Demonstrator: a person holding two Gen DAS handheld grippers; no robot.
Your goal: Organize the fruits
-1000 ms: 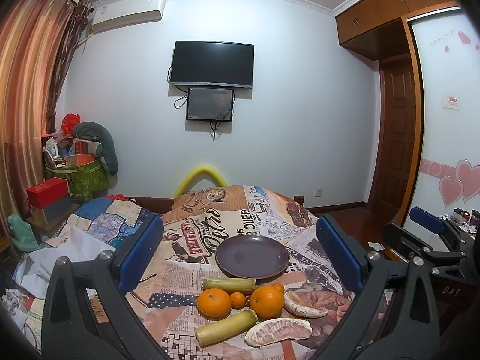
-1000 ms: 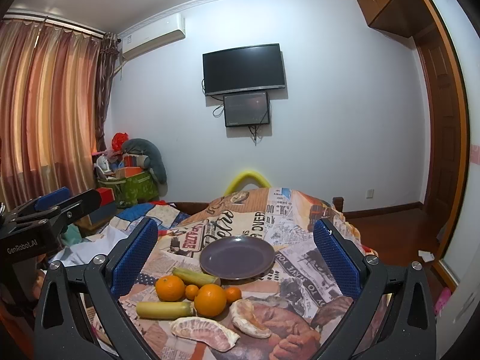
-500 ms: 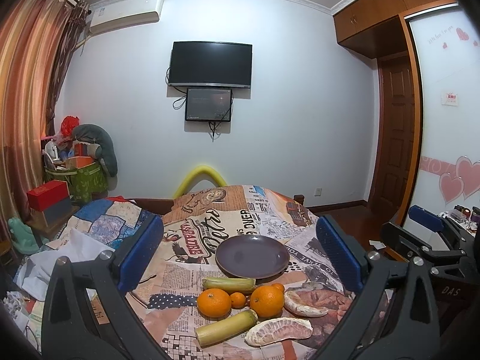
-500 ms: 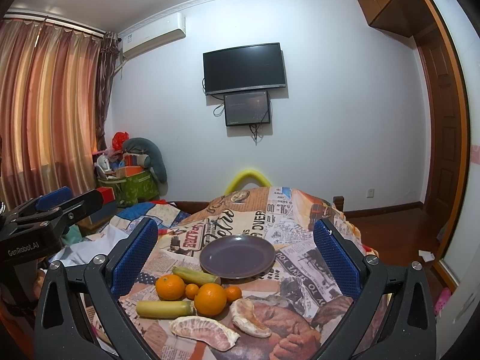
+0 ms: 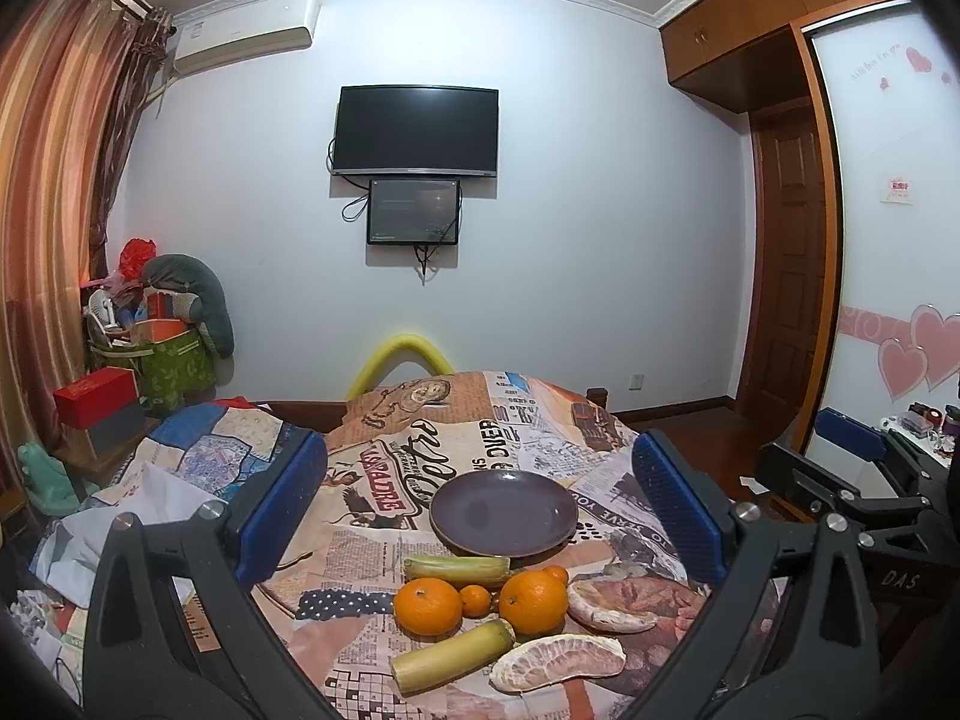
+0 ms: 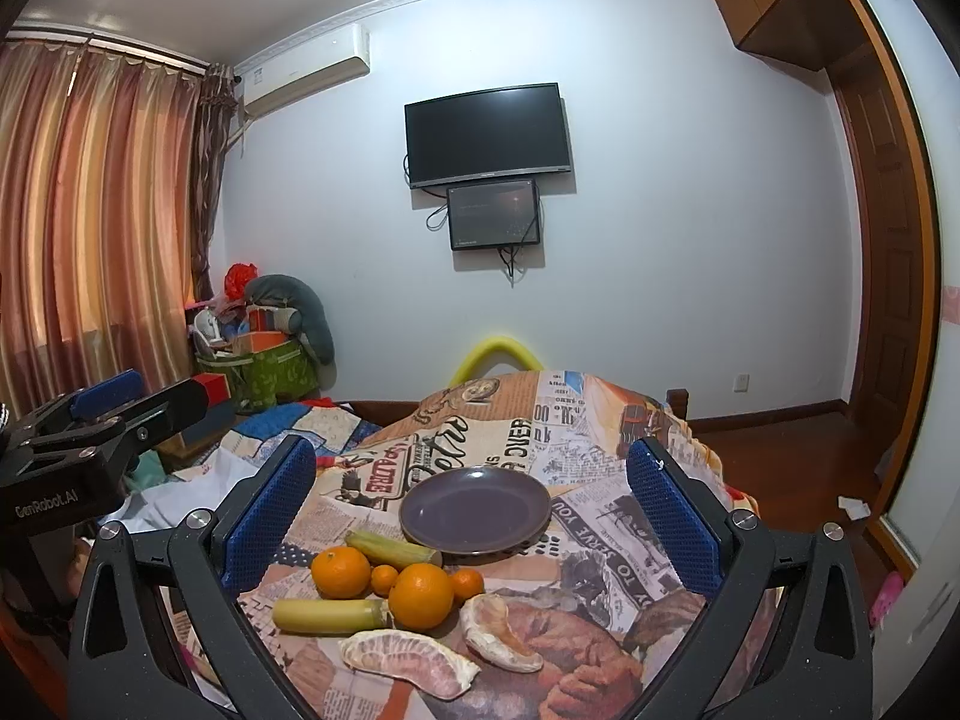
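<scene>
Inventory, surface w/ newsprint cloth (image 5: 420, 468):
- Purple plate (image 5: 504, 513), centre: empty.
- Near edge: 2 oranges (image 5: 427, 605), 2 small tangerines, 2 sugarcane pcs (image 5: 453, 657), 2 pomelo segments (image 5: 558, 662).
- Left claw (image 5: 477, 507), right claw (image 6: 471, 510): spread wide, holding nothing.
- Progress: none plated; all left.

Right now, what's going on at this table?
Nothing is being handled yet. Both tongs, left and right, are open and empty, held above the near side of the table. The purple plate is bare. All the fruit lies on the cloth in front of it: two oranges, two small tangerines, two pomelo segments, and two yellow-green stalks. Sorting hasn't started.
</scene>
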